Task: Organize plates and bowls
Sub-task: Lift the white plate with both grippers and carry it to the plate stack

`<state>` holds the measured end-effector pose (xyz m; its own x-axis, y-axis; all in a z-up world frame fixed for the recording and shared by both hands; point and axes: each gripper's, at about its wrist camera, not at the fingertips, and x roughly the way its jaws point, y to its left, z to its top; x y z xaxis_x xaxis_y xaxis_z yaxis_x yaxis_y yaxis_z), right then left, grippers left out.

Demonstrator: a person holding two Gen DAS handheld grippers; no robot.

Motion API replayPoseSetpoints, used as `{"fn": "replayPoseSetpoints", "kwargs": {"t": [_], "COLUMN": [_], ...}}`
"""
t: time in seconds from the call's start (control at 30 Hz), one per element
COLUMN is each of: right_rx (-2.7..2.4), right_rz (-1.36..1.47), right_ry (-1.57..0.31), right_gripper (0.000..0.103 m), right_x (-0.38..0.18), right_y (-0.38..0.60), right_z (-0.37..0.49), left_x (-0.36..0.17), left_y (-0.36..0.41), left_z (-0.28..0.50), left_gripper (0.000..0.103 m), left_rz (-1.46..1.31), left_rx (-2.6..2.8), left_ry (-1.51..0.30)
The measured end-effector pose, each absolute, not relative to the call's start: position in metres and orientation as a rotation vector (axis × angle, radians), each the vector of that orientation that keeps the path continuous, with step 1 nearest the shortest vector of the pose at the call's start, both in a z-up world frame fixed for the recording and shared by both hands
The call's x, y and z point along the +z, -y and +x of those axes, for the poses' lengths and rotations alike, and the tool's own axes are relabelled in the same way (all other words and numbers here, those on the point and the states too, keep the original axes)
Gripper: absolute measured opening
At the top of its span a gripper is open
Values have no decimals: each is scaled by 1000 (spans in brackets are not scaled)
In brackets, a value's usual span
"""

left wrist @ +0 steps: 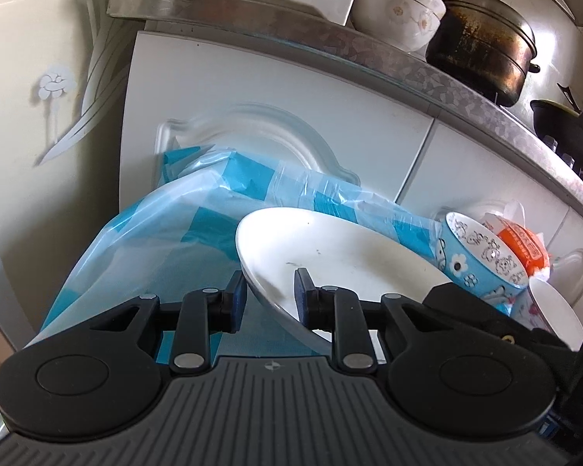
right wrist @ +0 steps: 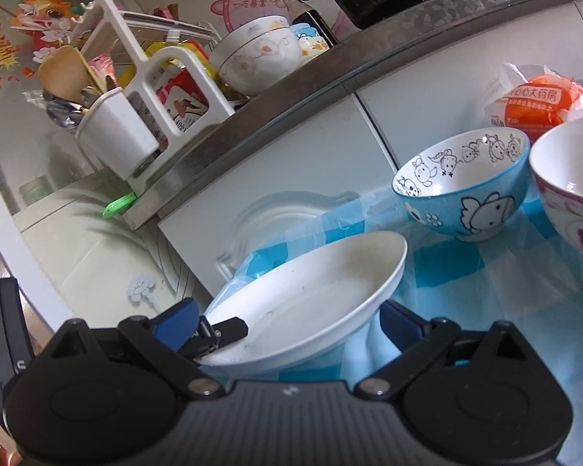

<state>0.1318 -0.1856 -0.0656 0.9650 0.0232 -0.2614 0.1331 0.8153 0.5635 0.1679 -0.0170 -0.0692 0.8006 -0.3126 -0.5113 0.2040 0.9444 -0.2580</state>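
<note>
On the blue-checked tablecloth (right wrist: 486, 283), the white plate (right wrist: 311, 310) is tilted up, its rim pinched by the left gripper (left wrist: 270, 295), while the right gripper (right wrist: 287, 324) stands wide beside it, grasping nothing. Little seems sorted yet: the blue cartoon bowl (right wrist: 462, 190) and pink-flowered bowl (right wrist: 571, 190) sit apart, unstacked, beyond the plate.

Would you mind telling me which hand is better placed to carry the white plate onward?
Left. The left tool is shut on the white plate rim, plate tilted up off the cloth. The right tool stands open around it, not gripping.
</note>
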Motion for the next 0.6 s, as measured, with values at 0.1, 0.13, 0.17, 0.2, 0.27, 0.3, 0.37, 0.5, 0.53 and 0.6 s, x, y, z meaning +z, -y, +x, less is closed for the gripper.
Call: {"fn": "replayPoseSetpoints", "kwargs": {"t": [0.1, 0.13, 0.17, 0.2, 0.27, 0.3, 0.37, 0.5, 0.53, 0.6], "right_rx": [-54, -51, -47, -43, -33, -29, -24, -15, -13, -10], "right_rz": [616, 620, 626, 632, 641, 639, 630, 623, 622, 615], "right_ry": [-276, -281, -285, -289, -292, -291, -293, -299, -301, -303], "right_gripper": [98, 98, 98, 98, 97, 97, 97, 95, 95, 95], "right_x": [-66, -66, -66, -66, -65, -64, -61, -58, -57, -55], "right_y": [182, 181, 181, 180, 179, 178, 176, 173, 172, 170], "right_z": [122, 118, 115, 111, 104, 101, 95, 81, 77, 69], "left_x": [-68, -67, -66, -64, -60, -59, -57, -53, -53, -51], "left_y": [14, 14, 13, 13, 12, 13, 11, 9, 8, 8], "left_z": [156, 152, 148, 143, 133, 131, 125, 112, 108, 100], "left_gripper": [25, 25, 25, 25, 25, 25, 25, 25, 25, 25], "left_rz": [-189, -185, -181, -175, -162, -158, -154, -157, -156, -156], "left_rx": [-279, -279, -278, -276, -274, -274, -275, -274, -275, -279], "left_ry": [-577, -573, -566, -558, -541, -536, -533, -521, -518, -514]}}
